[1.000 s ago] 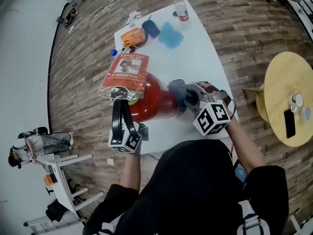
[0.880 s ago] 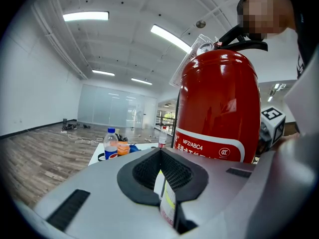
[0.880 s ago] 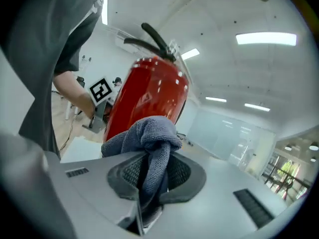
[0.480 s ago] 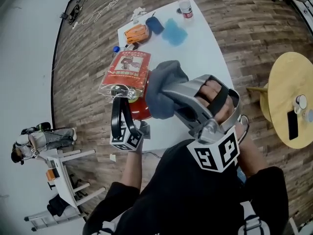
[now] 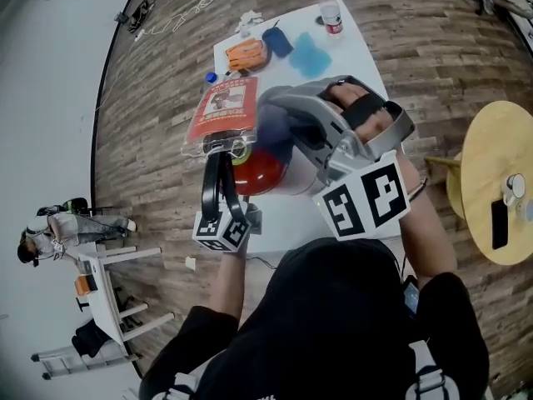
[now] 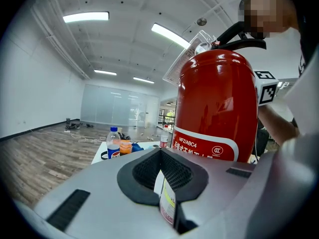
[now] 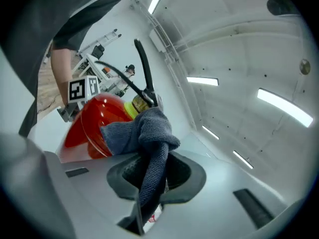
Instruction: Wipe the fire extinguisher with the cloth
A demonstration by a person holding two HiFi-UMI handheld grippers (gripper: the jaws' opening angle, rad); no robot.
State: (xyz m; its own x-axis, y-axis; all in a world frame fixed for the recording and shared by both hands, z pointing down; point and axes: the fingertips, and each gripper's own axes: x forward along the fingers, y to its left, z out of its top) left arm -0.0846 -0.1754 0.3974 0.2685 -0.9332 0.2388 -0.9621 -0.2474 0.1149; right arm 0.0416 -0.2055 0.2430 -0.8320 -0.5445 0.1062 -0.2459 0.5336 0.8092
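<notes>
In the head view, a red cylindrical fire extinguisher [image 5: 260,173] is seen upright on a white rectangular table [image 5: 354,52]. In the left gripper view, the left gripper [image 6: 166,185] is shown closed and empty, just before it. In the right gripper view, a grey-blue knitted cloth [image 7: 144,131] is clamped in the right gripper [image 7: 149,198], near the extinguisher's top.

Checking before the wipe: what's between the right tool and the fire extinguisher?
The grey cloth, clamped in the right tool, bunched before the fire extinguisher; right gripper view shows it.
</notes>
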